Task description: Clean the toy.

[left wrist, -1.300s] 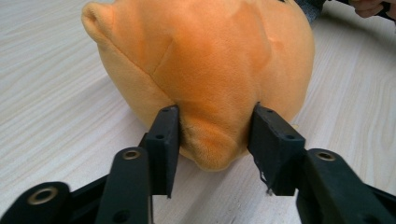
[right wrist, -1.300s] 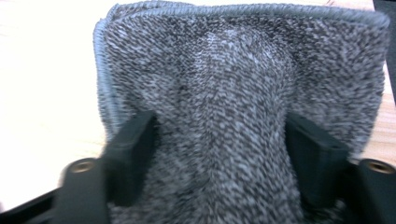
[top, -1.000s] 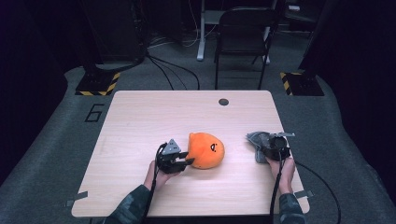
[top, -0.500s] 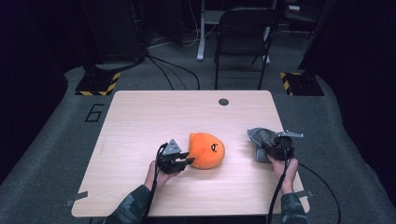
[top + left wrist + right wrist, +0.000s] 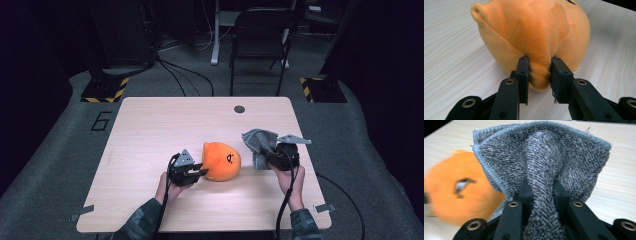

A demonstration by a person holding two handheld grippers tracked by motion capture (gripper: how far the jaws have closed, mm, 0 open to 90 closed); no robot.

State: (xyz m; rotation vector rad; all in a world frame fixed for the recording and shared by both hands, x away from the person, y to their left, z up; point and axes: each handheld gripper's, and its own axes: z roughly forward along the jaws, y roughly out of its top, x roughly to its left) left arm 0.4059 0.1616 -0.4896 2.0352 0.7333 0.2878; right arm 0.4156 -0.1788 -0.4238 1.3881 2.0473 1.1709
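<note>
Orange plush toy (image 5: 534, 37) in left tongs (image 5: 539, 72)

The round plush toy (image 5: 221, 161) is orange with a small black mark; the looped terry cloth (image 5: 259, 142) is speckled grey; the wood-grain surface (image 5: 150, 130) is pale.

This looks like a lab or test room. A plain wooden desk (image 5: 150, 130) stands alone on grey carpet. Beyond its far edge sit an empty black chair (image 5: 260, 30) and loose cables (image 5: 180, 75) trailing over the floor. Yellow-and-black hazard-striped blocks (image 5: 105, 90) lie off both far corners, and a taped "6" (image 5: 101, 121) marks the carpet left of the desk.
</note>
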